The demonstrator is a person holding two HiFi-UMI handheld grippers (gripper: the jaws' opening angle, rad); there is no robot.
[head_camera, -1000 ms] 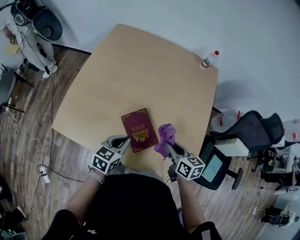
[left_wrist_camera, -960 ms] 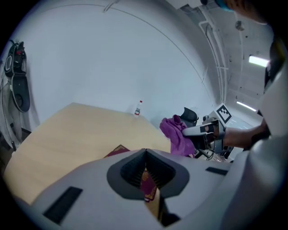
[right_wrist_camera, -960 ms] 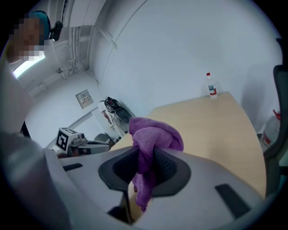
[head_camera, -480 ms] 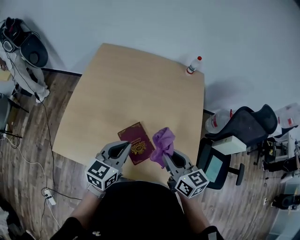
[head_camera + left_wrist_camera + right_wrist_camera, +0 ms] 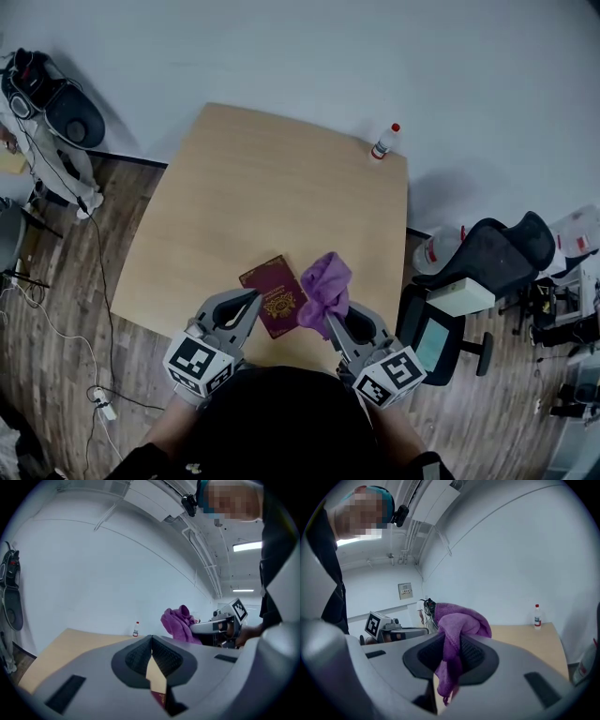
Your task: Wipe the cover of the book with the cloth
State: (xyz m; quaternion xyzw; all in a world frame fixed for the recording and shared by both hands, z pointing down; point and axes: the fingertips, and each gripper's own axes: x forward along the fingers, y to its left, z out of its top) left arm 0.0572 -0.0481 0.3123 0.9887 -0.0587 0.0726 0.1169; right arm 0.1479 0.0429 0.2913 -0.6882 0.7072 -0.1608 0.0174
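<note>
Cloth [image 5: 326,284] pinched in right gripper [image 5: 333,317] fingers beside book [image 5: 273,296]; left gripper [image 5: 251,300] fingers pressed together, empty, at book's other side.

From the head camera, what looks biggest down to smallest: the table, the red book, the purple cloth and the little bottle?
1. The wooden table.
2. The maroon book and the purple cloth look about alike; the cloth is bunched and may sit nearer the camera, so unranked.
3. The red-capped bottle.
</note>
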